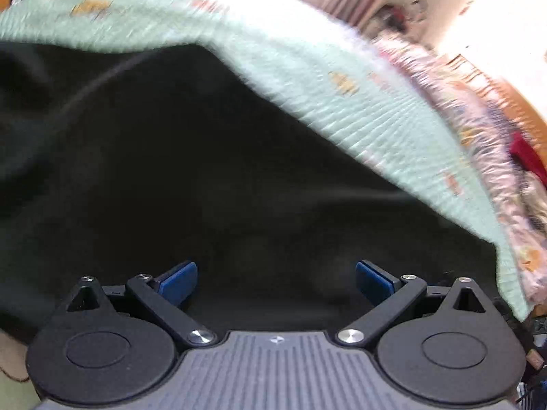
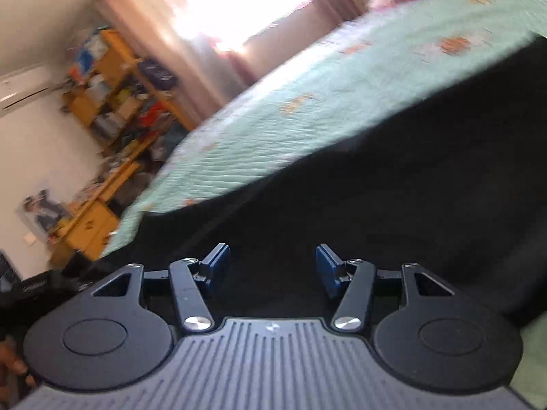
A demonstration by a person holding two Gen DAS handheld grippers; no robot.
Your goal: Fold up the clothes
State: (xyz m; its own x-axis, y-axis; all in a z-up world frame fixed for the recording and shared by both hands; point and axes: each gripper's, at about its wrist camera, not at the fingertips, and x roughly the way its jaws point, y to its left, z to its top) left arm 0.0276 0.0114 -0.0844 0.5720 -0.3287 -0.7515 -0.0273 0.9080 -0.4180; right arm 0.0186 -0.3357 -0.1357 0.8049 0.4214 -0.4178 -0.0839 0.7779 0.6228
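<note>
No readable writing is seen. A black garment [image 1: 171,171] of soft, matte cloth is spread on the bed's mint-green quilted bedspread [image 1: 342,78], whose ribbed surface is dotted with orange motifs. The left gripper [image 1: 276,278] and the right gripper [image 2: 272,266] are held over it, blue-padded jaws parted, nothing clasped between them. Wooden shelves [image 2: 112,102] are seen beyond.

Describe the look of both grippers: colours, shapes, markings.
The left gripper and right gripper look alike: matte black linkage arms with silver pivot screws, two round black discs, and a grey ribbed centre plate bearing a small white emblem. The fingers end in flat blue pads. No cables or sleeves are visible.
</note>
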